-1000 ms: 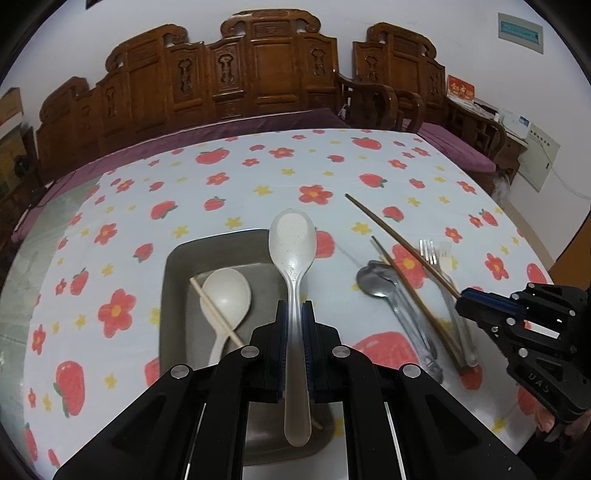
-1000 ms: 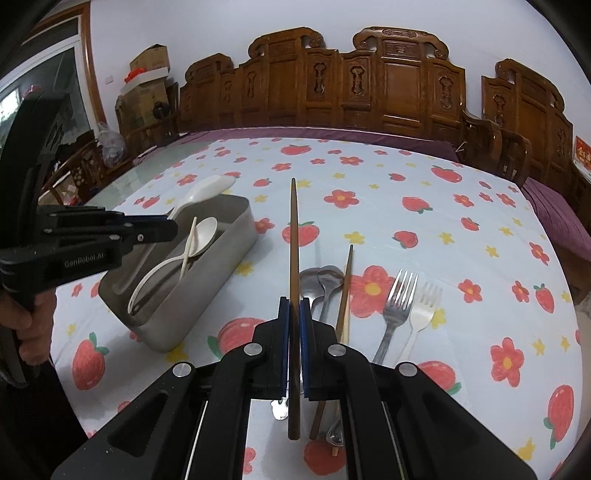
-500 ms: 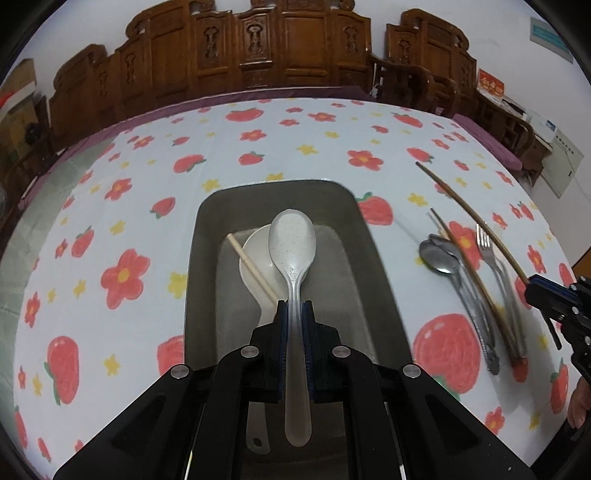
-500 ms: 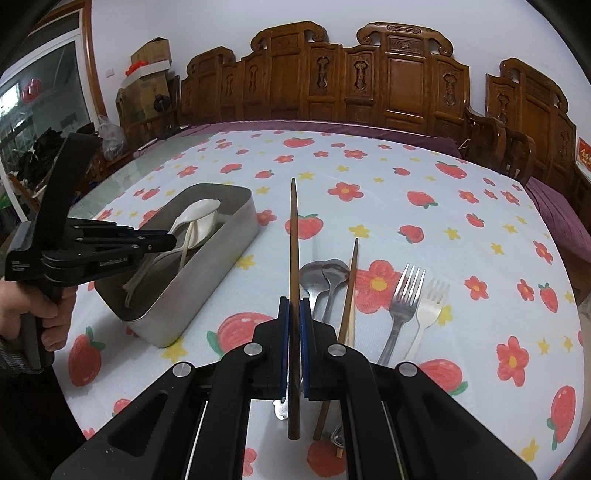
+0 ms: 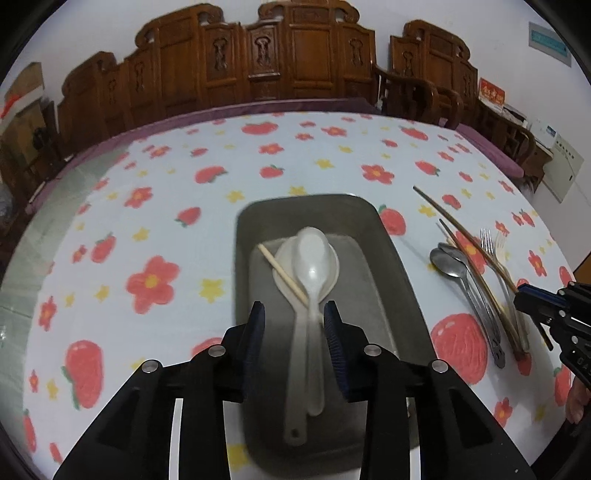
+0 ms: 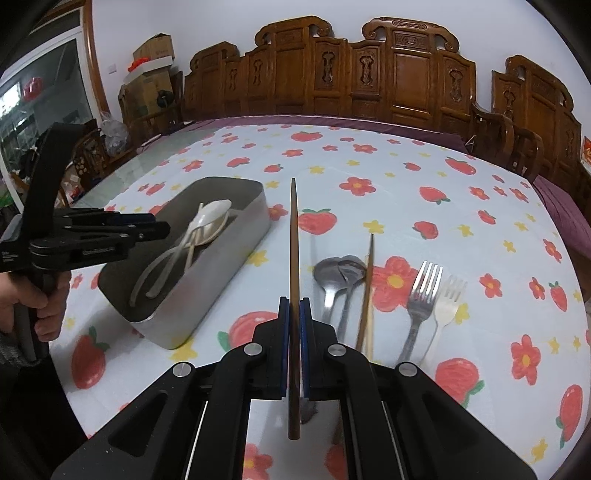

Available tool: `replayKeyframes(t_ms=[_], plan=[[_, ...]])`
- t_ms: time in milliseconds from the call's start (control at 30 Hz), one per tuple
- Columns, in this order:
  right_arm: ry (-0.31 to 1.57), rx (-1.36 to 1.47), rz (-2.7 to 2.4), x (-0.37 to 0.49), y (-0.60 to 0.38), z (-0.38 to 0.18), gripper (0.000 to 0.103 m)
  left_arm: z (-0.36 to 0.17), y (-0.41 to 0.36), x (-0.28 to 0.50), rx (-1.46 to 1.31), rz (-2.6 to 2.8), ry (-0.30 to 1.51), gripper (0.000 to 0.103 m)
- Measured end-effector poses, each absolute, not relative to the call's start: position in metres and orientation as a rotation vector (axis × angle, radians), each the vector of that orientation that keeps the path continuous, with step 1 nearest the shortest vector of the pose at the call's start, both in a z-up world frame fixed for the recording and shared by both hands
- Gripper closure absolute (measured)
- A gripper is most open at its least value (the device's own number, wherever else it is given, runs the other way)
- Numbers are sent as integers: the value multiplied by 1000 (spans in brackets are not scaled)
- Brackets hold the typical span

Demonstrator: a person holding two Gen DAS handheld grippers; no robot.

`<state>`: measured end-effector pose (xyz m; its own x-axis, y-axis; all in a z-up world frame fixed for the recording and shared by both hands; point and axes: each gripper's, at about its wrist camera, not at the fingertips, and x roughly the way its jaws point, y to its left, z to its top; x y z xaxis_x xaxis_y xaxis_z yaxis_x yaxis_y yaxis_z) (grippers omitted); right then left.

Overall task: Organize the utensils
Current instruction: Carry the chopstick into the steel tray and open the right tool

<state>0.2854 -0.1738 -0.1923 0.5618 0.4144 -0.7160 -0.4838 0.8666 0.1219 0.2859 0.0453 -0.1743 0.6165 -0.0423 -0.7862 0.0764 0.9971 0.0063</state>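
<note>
My left gripper [image 5: 293, 314] hangs over the metal tray [image 5: 391, 258] with jaws spread wide, gripping nothing; the white spoon [image 5: 312, 258] lies inside on another spoon. My right gripper [image 6: 294, 310] is clamped on a brown chopstick [image 6: 293, 240] above the tablecloth [image 6: 406, 192]

A row of carved dark wooden chairs [image 6: 399, 70] fills the top of both views, their tall backs set against a plain white wall [image 6: 221, 22]. At the upper left of the right wrist view stands a window [image 6: 40, 88] with a wooden frame, and beside it cardboard boxes [image 6: 151, 59] are stacked. The table wears a white cloth [image 5: 122, 221] printed with strawberries and flowers — a purple cloth [image 6: 332, 122] shows beyond its far edge. At the upper right of the left wrist view a small sign [image 5: 549, 38] hangs on the wall.
</note>
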Motion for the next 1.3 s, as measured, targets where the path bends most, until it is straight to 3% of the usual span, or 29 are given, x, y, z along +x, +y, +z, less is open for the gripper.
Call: replayKeyframes(t_ms=[167, 233, 400, 1300], plan=[[816, -73, 553, 274, -163, -188, 97, -159, 58, 274, 42, -55, 863, 53], [821, -65, 563, 268, -158, -188, 97, -156, 61, 272, 46, -48, 851, 28], [826, -60, 587, 252, -146, -183, 97, -150, 71, 270, 40, -36, 827, 14], [956, 59, 601, 306, -52, -197, 97, -127, 135, 273, -51, 26, 791, 12]])
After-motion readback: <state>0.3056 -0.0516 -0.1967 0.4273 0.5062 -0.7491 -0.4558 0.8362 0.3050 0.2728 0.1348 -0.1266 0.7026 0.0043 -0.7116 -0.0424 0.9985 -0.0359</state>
